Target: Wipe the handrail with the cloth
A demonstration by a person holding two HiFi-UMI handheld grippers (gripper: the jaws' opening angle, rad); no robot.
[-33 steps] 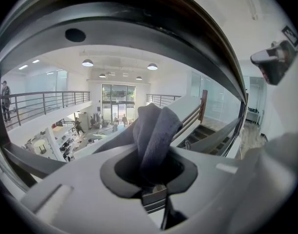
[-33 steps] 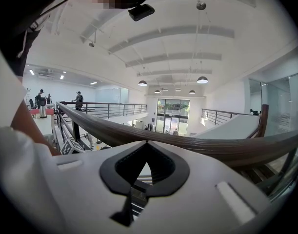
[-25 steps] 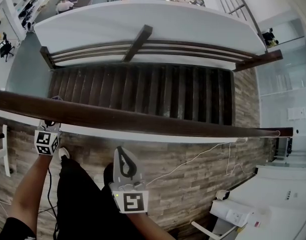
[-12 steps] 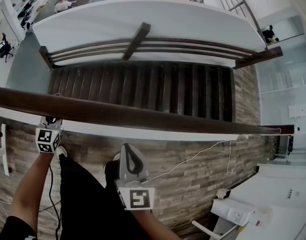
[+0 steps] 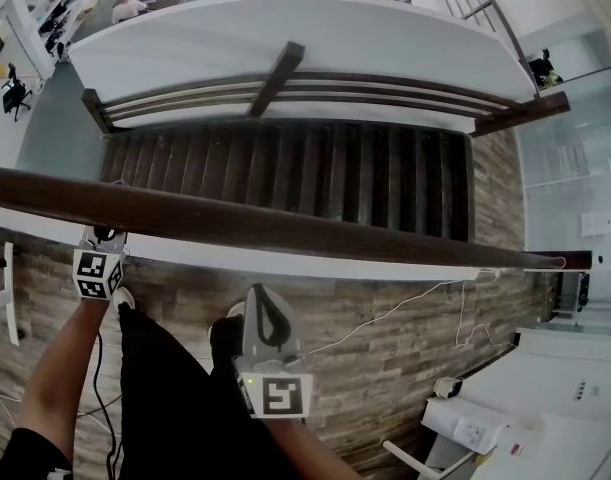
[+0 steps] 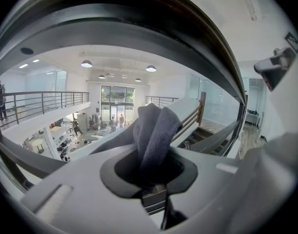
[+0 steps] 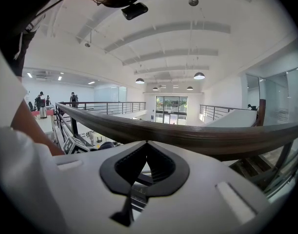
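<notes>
Stairwell (image 5: 285,168) below, handrail (image 5: 315,236) running across it. Left gripper (image 5: 102,238) at the rail, pinching cloth (image 6: 153,130). Right gripper (image 7: 146,144) pressed together, empty, near the rail.

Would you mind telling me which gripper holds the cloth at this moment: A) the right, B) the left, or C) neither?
B: the left gripper is shut on the grey cloth, while the right gripper is shut with nothing between its jaws.

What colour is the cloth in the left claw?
The cloth is dark bluish grey, clearest in the left gripper view.
</notes>
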